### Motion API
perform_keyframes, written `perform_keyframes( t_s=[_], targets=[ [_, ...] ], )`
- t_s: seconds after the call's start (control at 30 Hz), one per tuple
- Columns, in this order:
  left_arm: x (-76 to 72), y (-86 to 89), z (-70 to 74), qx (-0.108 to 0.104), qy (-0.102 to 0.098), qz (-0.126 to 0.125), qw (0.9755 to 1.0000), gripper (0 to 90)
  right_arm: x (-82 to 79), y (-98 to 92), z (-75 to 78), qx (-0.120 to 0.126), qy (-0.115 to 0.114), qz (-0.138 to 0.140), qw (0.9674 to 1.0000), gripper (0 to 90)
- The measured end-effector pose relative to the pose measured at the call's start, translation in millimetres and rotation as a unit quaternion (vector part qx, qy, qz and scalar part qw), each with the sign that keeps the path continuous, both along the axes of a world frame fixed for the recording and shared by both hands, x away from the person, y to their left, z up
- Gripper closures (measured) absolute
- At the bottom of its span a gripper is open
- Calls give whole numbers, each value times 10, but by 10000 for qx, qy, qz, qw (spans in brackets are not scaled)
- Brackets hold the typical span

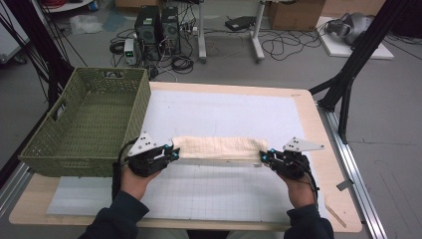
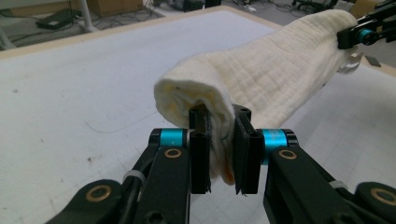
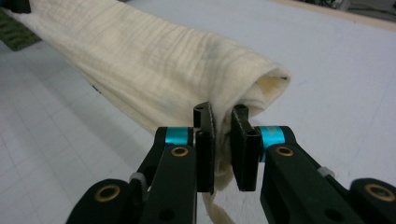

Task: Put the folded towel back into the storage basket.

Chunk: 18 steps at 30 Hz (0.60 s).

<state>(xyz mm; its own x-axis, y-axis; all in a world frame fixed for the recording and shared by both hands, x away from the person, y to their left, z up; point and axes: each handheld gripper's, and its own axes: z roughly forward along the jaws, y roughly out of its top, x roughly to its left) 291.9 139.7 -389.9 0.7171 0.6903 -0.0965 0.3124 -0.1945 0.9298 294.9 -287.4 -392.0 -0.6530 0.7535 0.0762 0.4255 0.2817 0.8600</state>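
1. At the frame's lower centre, a cream towel (image 1: 217, 148) is stretched between both grippers.
2. The left gripper (image 1: 171, 153) and the right gripper (image 1: 264, 157) are each clamped on a towel end.
3. A green wicker basket (image 1: 84, 124) is seen upper left.

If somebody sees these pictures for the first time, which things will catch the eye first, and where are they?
First comes the cream folded cloth, stretched across the near middle of the white gridded mat between the two hands. The left gripper and the right gripper each have their jaws shut on one end of it. Next is the green woven basket at the table's left edge.
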Motion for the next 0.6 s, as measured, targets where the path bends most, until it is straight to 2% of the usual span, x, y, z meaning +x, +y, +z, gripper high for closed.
perform_keyframes(
  t_s=[0.17, 0.33, 0.6],
  targets=[
    [-33, 68, 164, -50, -178, 59, 9998, 786, 121, 77, 170, -72, -223, 68, 9997, 819],
    [-65, 143, 309, -98, -331, 125, 9993, 786, 264, 169, 287, -69, -339, 120, 9993, 819],
    [-128, 249, 440, -41, -472, 202, 9987, 786, 516, 365, 446, -214, -476, 215, 9984, 820]
  ],
)
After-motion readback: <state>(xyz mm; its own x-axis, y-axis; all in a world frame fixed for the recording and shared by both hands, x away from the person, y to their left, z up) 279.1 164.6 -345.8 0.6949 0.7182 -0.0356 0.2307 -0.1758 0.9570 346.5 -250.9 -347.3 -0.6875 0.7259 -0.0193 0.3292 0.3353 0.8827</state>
